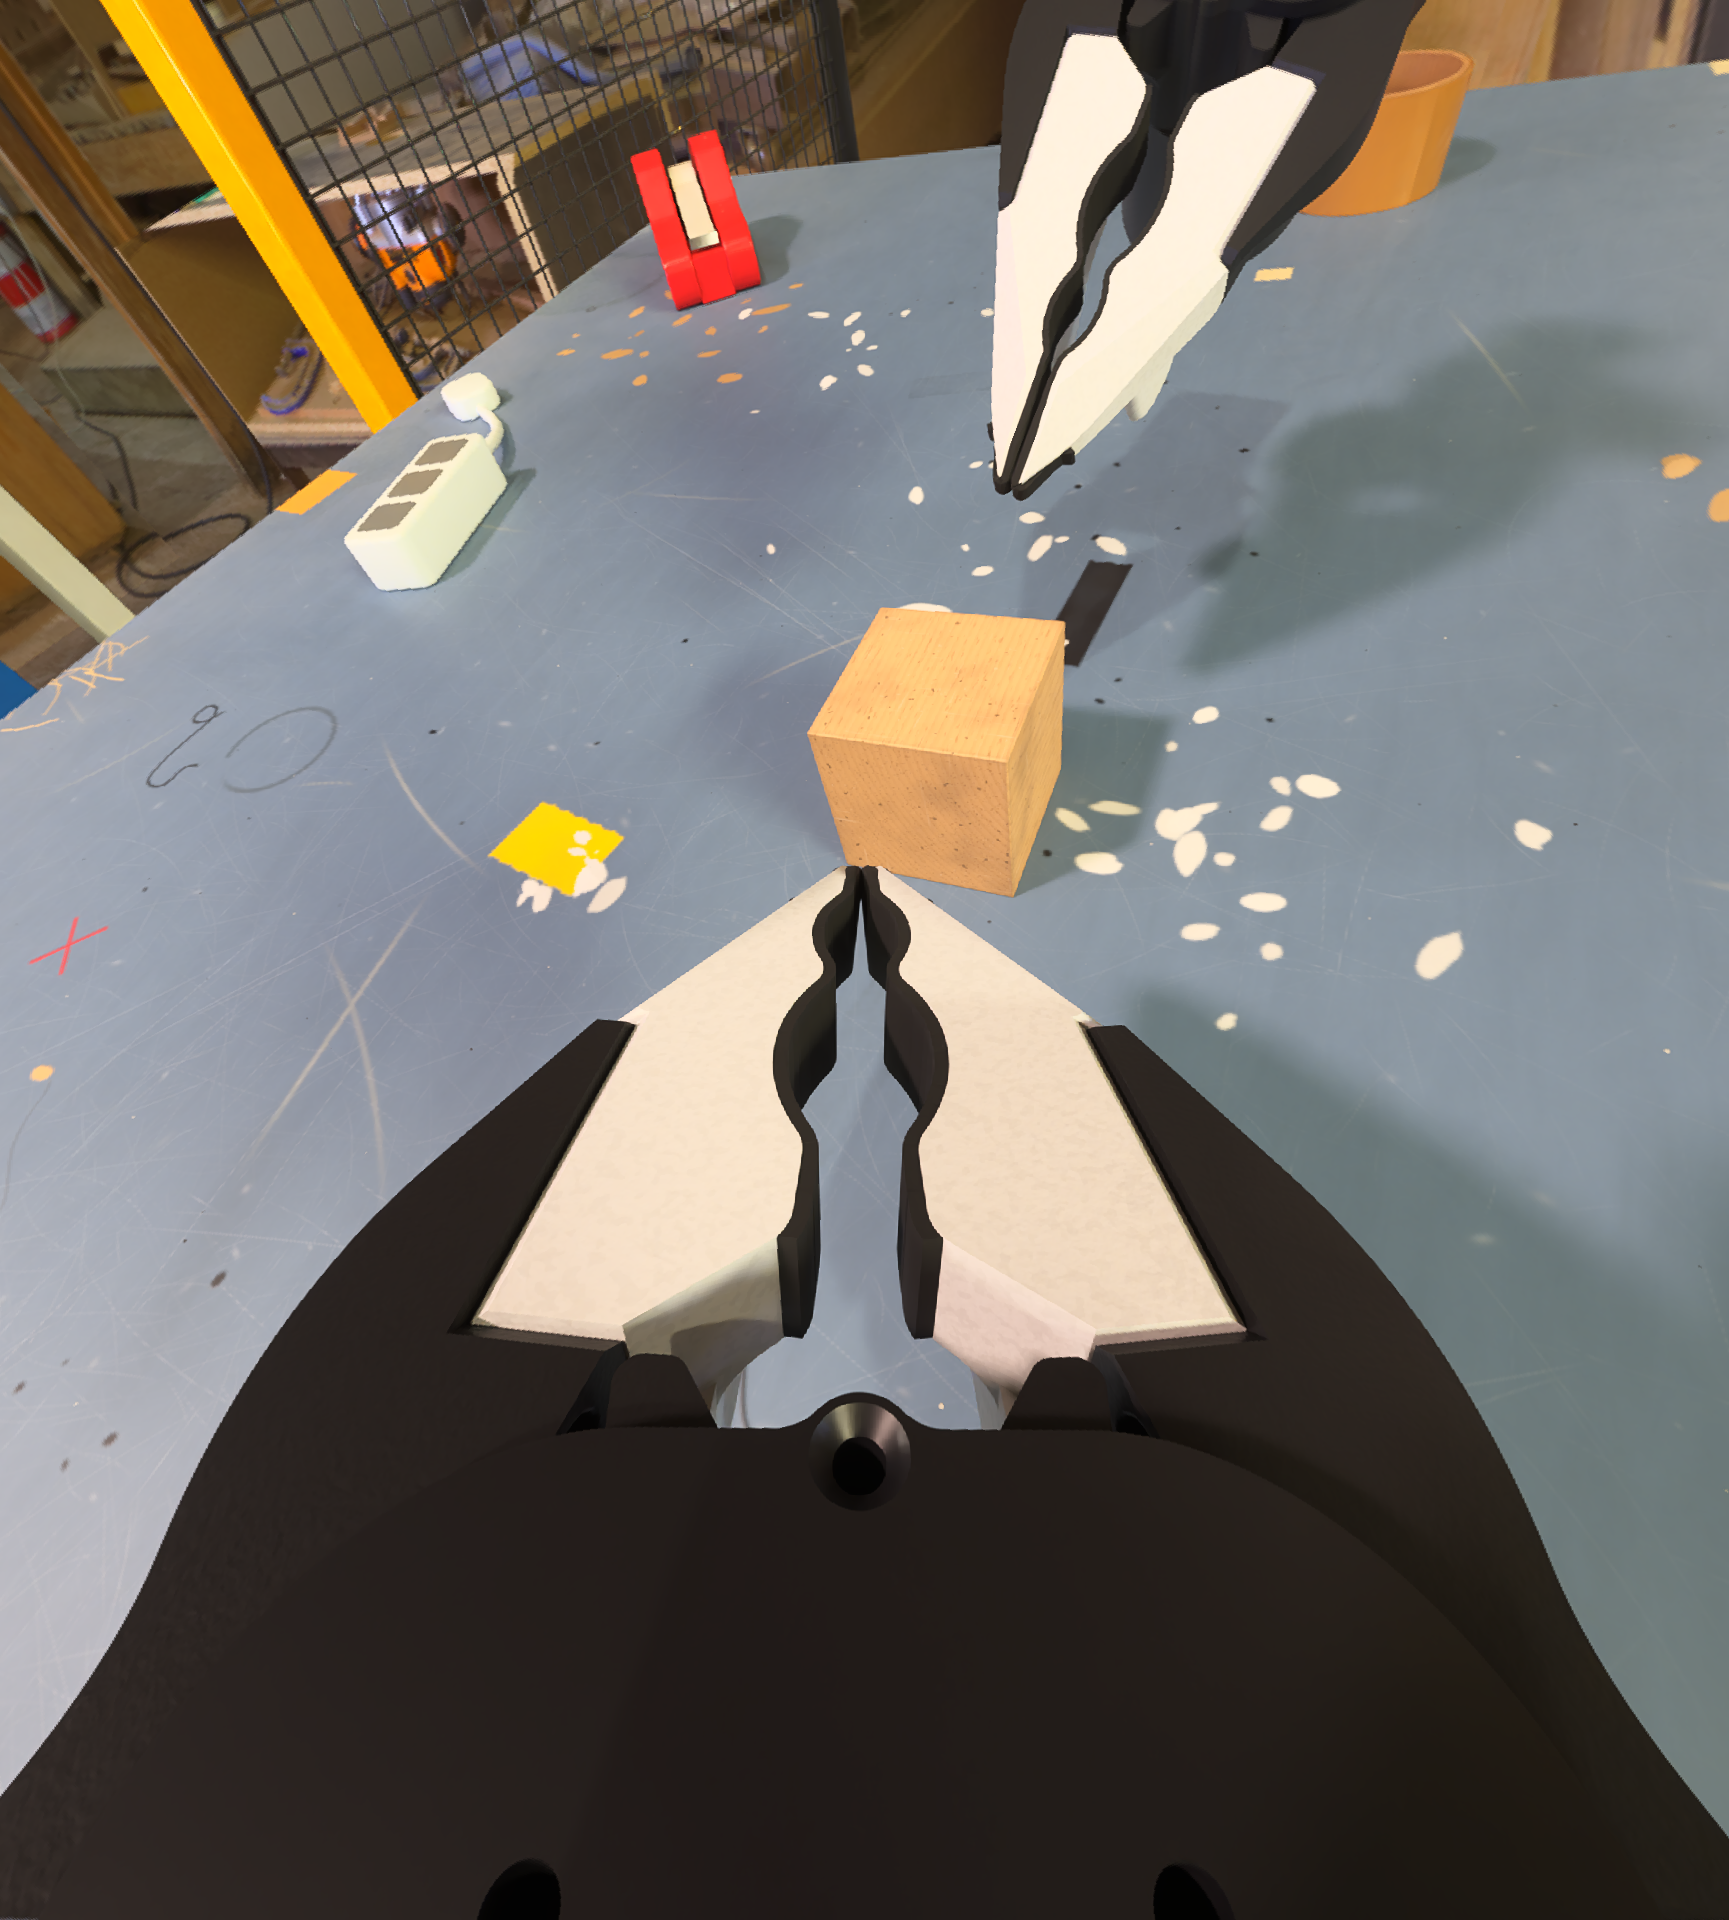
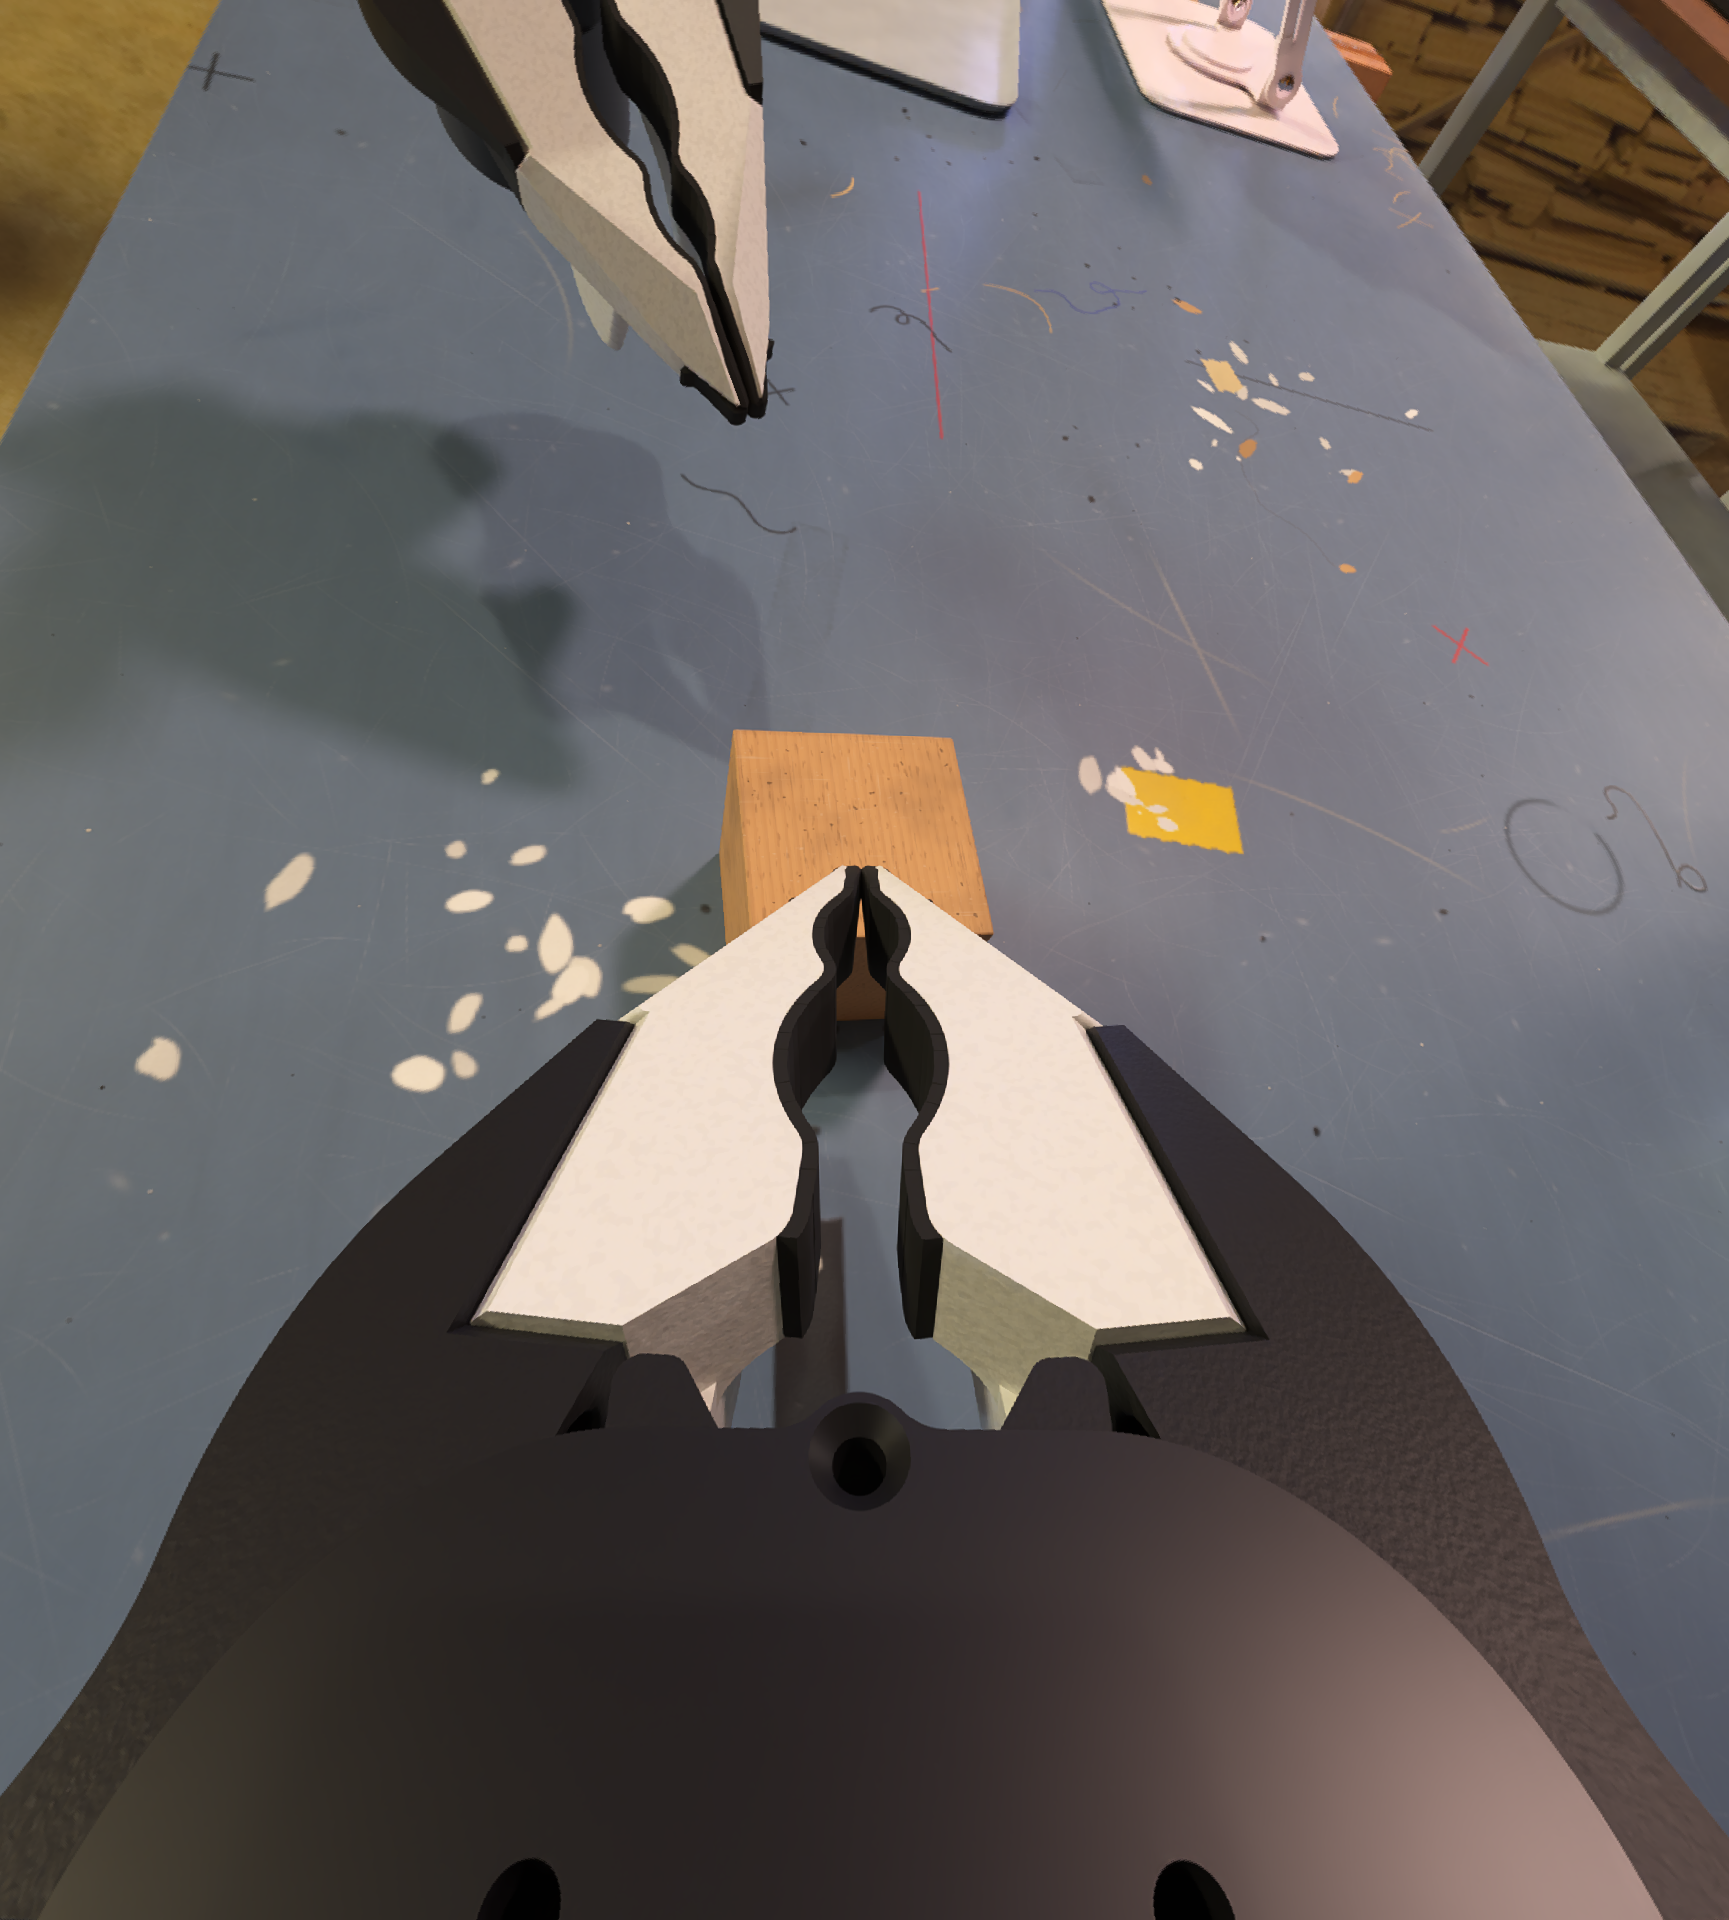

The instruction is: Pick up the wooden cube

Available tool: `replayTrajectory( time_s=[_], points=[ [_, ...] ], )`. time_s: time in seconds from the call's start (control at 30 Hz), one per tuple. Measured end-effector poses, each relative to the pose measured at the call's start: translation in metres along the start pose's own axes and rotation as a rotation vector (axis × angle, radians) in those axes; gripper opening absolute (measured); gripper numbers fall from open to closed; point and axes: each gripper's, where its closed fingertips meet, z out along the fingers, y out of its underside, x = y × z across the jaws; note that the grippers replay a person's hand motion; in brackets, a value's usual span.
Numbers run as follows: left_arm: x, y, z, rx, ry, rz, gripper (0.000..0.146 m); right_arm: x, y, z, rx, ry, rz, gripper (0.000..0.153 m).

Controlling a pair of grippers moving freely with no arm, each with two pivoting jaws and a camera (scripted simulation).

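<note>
Because the wooden cube [image 1: 943,748] sits free on the blue table [image 1: 320,1143] with bare surface on every side, either gripper could come at it, and the left wrist view shows both poised for that. From this camera the left gripper [image 1: 860,873] points toward 12 o'clock with its tips pressed together and nothing between them, just short of the cube's near bottom corner; the cube stands a little toward 1 o'clock of the tips, so the line of approach looks slightly off centre. Beyond the cube, at 12 to 1 o'clock, the right gripper [image 1: 1031,478] hangs nose-down above the table, its fingers likewise closed and empty. A white power strip [image 1: 429,509] lies well apart at 10 o'clock, a red clamp-like block [image 1: 699,223] at 11 o'clock and an orange cup [image 1: 1390,140] near the far edge (none of them crowd the cube). In the right wrist view, the right gripper [image 2: 860,873] looks down its fingers at the same cube [image 2: 844,821], which lies dead ahead, its near face partly hidden behind the closed tips; whether they touch the wood I cannot tell. The left gripper [image 2: 746,400] hangs at 11 o'clock, tips together, and a yellow patch [image 2: 1182,816] marks the table [image 2: 1359,1039] just beside the cube at 3 o'clock. My judgement: no grasp is begun, since the jaws must first spread wider than the cube.
</note>
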Motion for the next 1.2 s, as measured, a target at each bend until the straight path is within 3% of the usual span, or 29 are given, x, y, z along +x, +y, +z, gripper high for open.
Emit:
replayTrajectory(
  time_s=[0.17, 0.33, 0.6, 0.63, 0.7, 0.77, 0.83, 1.03, 1.2],
  points=[
    [0.001, 0.003, 0.001, -0.01, 0.033, 0.007, 0.0, -0.002, 0.003, 0.001, -0.002, 0.005, -0.043, 0.0],
    [0.002, 0.008, 0.002, -0.071, 0.01, 0.143, 0.001, -0.003, 0.006, 0.002, -0.044, 0.03, -0.087, 0.0],
    [0.001, 0.005, 0.001, 0.046, 0.062, 0.032, 0.0, 0.001, 0.001, 0.002, 0.043, 0.036, 0.021, 0.0],
    [0.0, 0.004, 0.0, 0.051, 0.063, 0.043, 0.0, 0.002, -0.004, 0.0, 0.052, 0.032, 0.039, 0.003],
    [-0.007, -0.002, -0.005, 0.068, 0.02, 0.053, 0.003, 0.002, -0.013, -0.003, 0.049, 0.009, 0.08, 0.049],
    [-0.011, -0.012, -0.01, 0.097, 0.011, 0.03, 0.026, 0.003, -0.019, -0.002, -0.025, -0.023, 0.096, 0.083],
    [-0.013, -0.024, -0.017, 0.135, 0.016, 0.018, 0.031, 0.003, -0.024, 0.002, -0.115, -0.033, 0.071, 0.099],
    [-0.023, -0.043, -0.035, 0.177, -0.011, -0.028, 0.05, -0.002, -0.004, 0.033, -0.391, -0.109, -0.013, 0.102],
    [-0.032, -0.046, -0.049, 0.233, -0.036, -0.098, 0.051, -0.004, 0.022, 0.052, -0.528, -0.121, -0.068, 0.091]
  ],
)
